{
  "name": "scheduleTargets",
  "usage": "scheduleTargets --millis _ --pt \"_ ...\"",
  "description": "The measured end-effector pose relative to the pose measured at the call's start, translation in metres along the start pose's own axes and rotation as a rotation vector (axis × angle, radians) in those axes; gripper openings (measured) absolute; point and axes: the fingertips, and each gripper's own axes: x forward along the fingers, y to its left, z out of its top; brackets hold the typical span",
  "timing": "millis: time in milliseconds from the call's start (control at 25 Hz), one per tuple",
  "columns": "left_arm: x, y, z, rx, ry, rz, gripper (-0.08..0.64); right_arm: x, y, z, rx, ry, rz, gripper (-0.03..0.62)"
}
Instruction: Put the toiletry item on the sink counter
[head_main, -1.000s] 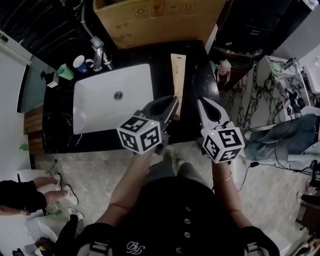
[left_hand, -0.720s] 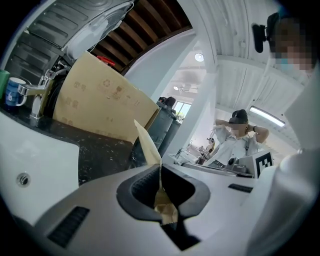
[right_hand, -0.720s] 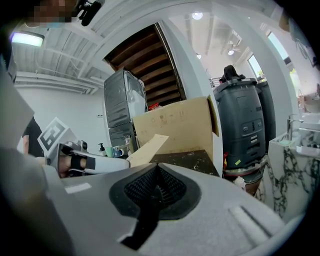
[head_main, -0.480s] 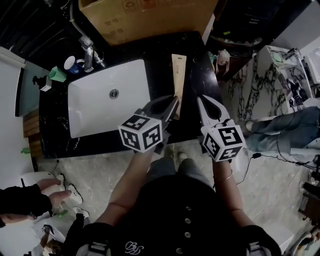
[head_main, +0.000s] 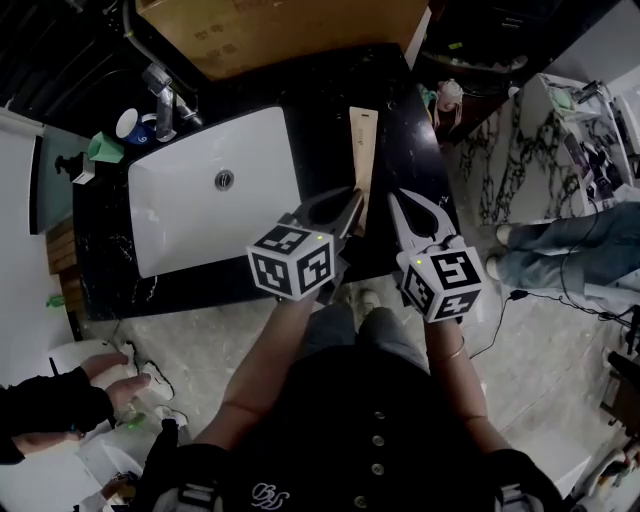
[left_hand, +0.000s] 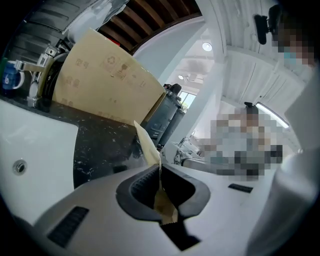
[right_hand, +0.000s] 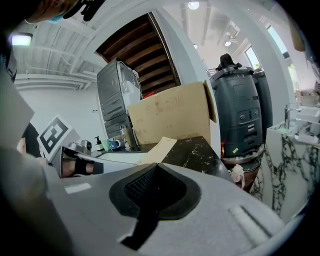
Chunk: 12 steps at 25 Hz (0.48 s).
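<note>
The toiletry item is a long flat tan packet (head_main: 360, 150). My left gripper (head_main: 352, 205) is shut on its near end, and the packet reaches away over the black marble sink counter (head_main: 325, 100), just right of the white basin (head_main: 180, 215). In the left gripper view the packet (left_hand: 147, 145) stands edge-up between the pressed pads of the left gripper (left_hand: 159, 167). My right gripper (head_main: 402, 208) hovers beside it to the right, shut and empty; its own view shows the right gripper (right_hand: 156, 167) with pads together and the packet (right_hand: 157, 149) ahead on the left.
A large cardboard box (head_main: 280, 30) stands at the counter's back. A faucet (head_main: 160, 90), a blue mug (head_main: 130, 125) and a green cup (head_main: 100, 148) sit behind the basin's left. A dark bin (right_hand: 242, 112) stands right of the counter. Another person's hand (head_main: 110, 385) shows at lower left.
Both grippers have sunk a little toward the counter, the left one still gripping the packet. The counter and basin have slid left in the head view.
</note>
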Motion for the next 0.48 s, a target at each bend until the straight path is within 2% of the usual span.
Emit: scheduleTargets --millis 480 --pt "0.013 0.013 -0.020 -0.014 0.072 0.017 0.017 0.005 -0.003 -0.013 0.022 0.029 -0.010 0.005"
